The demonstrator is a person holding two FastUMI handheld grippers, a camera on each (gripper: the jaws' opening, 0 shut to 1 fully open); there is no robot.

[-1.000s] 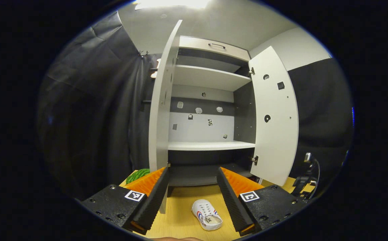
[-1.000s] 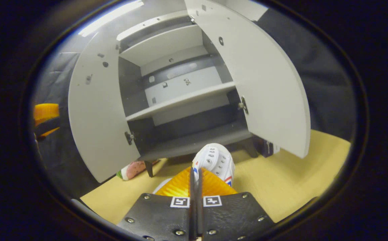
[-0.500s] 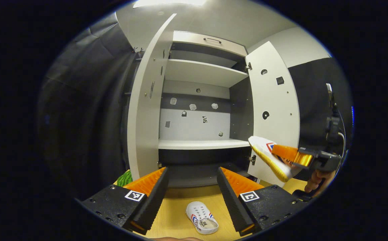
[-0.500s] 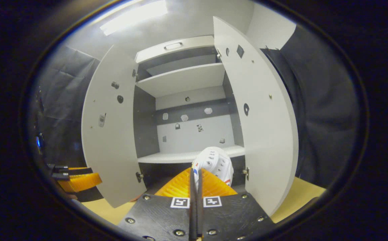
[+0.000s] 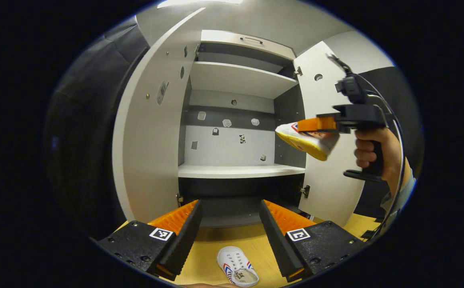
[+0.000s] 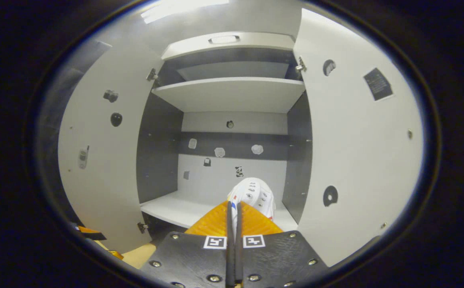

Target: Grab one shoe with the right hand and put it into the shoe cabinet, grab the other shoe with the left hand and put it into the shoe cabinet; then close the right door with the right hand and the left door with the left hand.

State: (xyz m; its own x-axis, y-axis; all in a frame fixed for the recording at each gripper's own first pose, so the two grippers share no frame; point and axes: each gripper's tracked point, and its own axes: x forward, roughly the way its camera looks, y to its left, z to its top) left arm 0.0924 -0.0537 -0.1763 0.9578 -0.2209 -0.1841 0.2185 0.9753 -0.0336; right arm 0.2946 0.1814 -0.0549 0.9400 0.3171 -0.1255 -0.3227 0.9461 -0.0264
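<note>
Shoe in my right gripper (image 6: 232, 208): white canvas sneaker (image 6: 252, 196), jaws clamped on it, raised before the white two-door shoe cabinet (image 6: 232, 94), level with its middle shelf (image 6: 176, 208).
Other shoe: matching white sneaker (image 5: 237, 271) on the yellow wooden bench (image 5: 212, 256) before the cabinet.
Left gripper (image 5: 231, 232): my jaws wide apart, holding nothing, above that sneaker.

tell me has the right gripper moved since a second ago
Yes. In the left gripper view the right gripper, shut on a shoe, has risen along the right door to above the middle shelf.
</note>
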